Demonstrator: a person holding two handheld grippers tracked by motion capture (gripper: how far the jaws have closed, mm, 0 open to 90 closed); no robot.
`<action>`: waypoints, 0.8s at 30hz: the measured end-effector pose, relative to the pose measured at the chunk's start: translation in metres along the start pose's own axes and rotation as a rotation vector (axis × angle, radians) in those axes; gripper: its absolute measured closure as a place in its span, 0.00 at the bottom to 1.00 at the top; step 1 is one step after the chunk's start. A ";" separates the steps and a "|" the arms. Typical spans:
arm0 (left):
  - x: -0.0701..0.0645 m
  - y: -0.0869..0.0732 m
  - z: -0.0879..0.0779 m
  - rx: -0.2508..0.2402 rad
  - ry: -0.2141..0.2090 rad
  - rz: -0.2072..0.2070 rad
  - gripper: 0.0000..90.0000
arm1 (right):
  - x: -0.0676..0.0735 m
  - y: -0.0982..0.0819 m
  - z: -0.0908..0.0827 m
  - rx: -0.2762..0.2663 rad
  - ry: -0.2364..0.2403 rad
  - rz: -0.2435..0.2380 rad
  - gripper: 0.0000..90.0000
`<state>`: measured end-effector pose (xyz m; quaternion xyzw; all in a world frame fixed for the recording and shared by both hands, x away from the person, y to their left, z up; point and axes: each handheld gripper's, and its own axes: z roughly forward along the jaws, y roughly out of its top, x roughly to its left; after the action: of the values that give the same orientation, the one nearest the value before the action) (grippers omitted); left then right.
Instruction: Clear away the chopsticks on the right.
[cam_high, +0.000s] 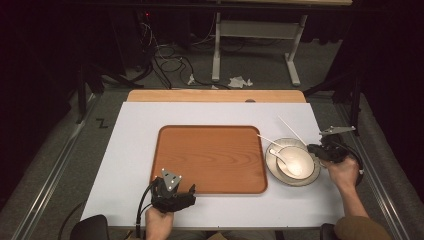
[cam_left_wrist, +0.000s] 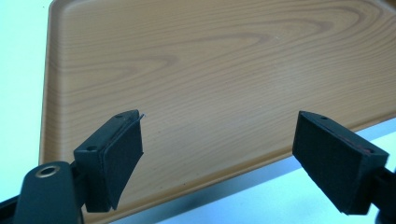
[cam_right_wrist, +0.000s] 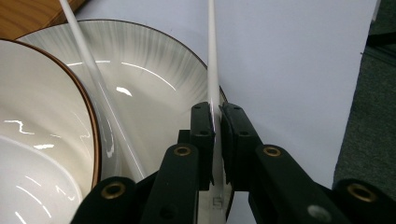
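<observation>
A wooden tray (cam_high: 210, 159) lies in the middle of the white table cover. Just right of it stands a grey-rimmed plate (cam_high: 272, 170) with a white bowl (cam_high: 300, 157) on it, and a white spoon (cam_high: 282, 157) rests in the bowl. My right gripper (cam_high: 312, 149) sits at the plate's right edge. In the right gripper view its jaws (cam_right_wrist: 216, 116) are shut on a thin white chopstick (cam_right_wrist: 212, 60) that points away over the plate (cam_right_wrist: 154, 60). A second white stick (cam_right_wrist: 93, 79) lies between bowl (cam_right_wrist: 42, 116) and chopstick. My left gripper (cam_high: 175, 189) is open at the tray's near left corner, its jaws (cam_left_wrist: 217, 154) wide over the tray's rim (cam_left_wrist: 210, 70) with nothing between them.
The white cover (cam_high: 135, 140) leaves a bare strip of wooden tabletop (cam_high: 215, 96) at the far edge. Beyond it are floor cables and the legs of another table (cam_high: 216, 50). The table's right edge runs close beside my right hand.
</observation>
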<state>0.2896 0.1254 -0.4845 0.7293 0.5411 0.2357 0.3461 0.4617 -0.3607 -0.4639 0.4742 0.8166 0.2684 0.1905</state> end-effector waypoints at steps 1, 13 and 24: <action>0.000 0.000 0.000 0.000 0.000 0.000 0.18 | 0.000 0.000 0.000 -0.001 -0.004 -0.003 0.94; -0.004 0.004 0.005 0.002 -0.017 0.015 0.18 | 0.008 -0.006 -0.022 -0.088 -0.005 -0.007 0.94; -0.013 0.014 0.015 -0.003 -0.077 0.068 0.18 | 0.023 -0.021 -0.050 -0.150 -0.007 0.002 0.94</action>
<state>0.3059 0.1066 -0.4832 0.7553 0.5019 0.2199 0.3596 0.4085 -0.3615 -0.4390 0.4602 0.7931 0.3275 0.2280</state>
